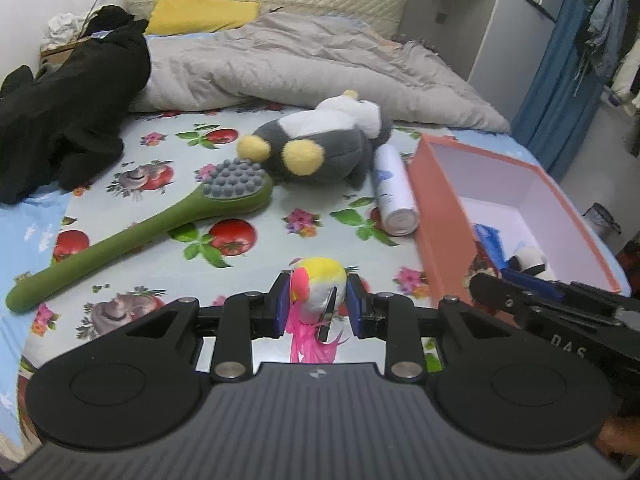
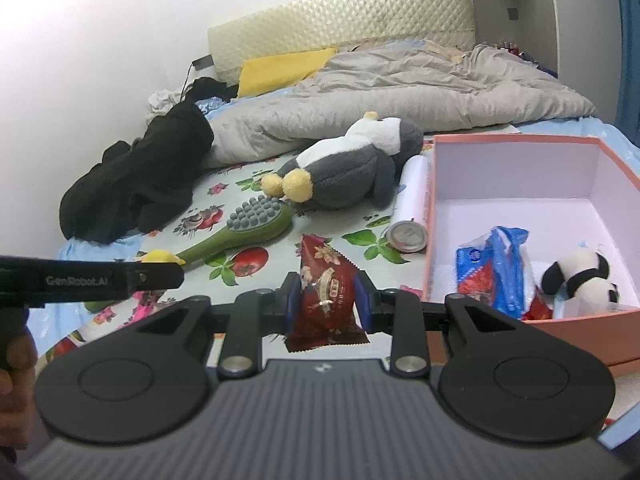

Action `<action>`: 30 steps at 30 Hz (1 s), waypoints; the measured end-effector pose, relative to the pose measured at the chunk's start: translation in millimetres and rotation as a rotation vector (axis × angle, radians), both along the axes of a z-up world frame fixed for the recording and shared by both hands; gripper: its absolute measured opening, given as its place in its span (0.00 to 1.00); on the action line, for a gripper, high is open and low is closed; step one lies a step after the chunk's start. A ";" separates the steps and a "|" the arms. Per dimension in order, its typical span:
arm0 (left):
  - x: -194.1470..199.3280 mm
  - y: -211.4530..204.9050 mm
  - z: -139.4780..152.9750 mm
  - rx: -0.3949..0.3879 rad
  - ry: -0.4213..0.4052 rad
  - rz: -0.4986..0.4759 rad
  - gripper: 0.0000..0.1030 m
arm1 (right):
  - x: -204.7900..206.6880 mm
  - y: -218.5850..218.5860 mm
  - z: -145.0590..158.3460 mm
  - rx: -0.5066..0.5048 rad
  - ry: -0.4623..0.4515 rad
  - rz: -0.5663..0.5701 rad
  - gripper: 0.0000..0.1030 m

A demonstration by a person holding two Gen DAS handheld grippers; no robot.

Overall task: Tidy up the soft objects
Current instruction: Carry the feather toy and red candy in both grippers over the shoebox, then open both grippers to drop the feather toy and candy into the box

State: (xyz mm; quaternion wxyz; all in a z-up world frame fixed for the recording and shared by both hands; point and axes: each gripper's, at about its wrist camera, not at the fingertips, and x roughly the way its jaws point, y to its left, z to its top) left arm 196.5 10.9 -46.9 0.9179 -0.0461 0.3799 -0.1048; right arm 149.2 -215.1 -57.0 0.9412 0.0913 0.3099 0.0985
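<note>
Plush bird, yellow-headed with pink feathers, is clamped between the blue pads of the left gripper above the fruit-print sheet. Right gripper is clamped on a red snack packet beside the pink box, which holds a plush panda. Grey plush penguin lies beyond, near a green brush.

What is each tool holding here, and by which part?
Left tool: small plush bird, pinched across its body. Right tool: red snack packet, gripped across its middle.
</note>
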 end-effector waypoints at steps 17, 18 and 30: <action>-3.8 -84.3 36.2 -0.108 -0.009 -0.124 0.33 | -30.3 -79.1 36.1 -0.029 -0.036 -0.134 0.32; -4.0 -90.9 37.8 -0.115 -0.007 -0.132 0.33 | -32.2 -84.9 38.3 -0.029 -0.037 -0.143 0.32; 15.4 -169.8 44.5 -0.135 0.026 -0.203 0.33 | -22.6 -149.7 40.0 -0.024 -0.005 -0.221 0.32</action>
